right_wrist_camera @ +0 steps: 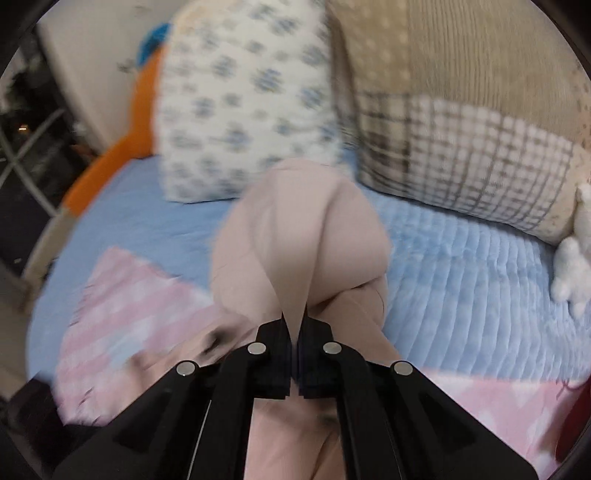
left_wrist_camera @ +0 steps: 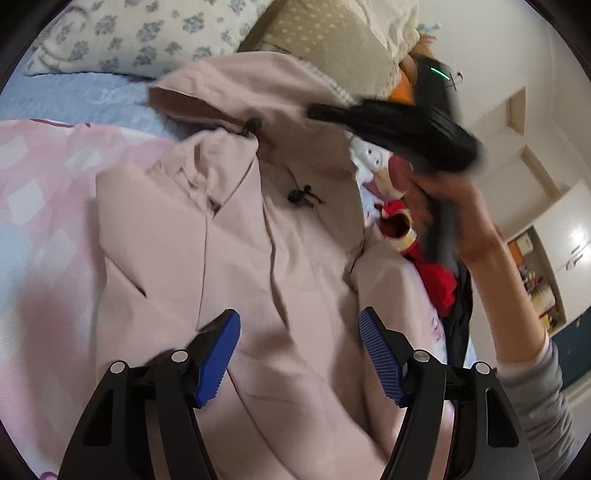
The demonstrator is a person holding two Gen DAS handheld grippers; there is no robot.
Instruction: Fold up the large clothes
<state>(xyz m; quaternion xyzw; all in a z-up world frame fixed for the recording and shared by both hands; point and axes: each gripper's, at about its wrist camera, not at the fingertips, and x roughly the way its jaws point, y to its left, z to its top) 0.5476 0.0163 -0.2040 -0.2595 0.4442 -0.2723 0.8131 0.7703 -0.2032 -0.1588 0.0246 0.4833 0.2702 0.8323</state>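
**Folding a soft pink jacket: one tong clamped, one waiting**

Lying across the pink-and-white patterned bedspread, the pale pink hooded fabric jacket sits directly under and ahead of the left gripper, whose blue ribbed pads stand released, apart over the cloth with nothing pinched. Ahead of those tongs the hood spreads toward a blue-flowered white pillow, with black drawstring toggles loose on the chest. To their right, a hand brings in the right gripper, blurred. In its own view the right gripper is clenched on a fold of the jacket, the cloth ballooning just ahead of the tips.

The jacket looks light, limp and creasing easily, so it will likely sag and slide unless held at two points. A seam, hem or shoulder edge seems the surest place to pinch; toggles could snag.
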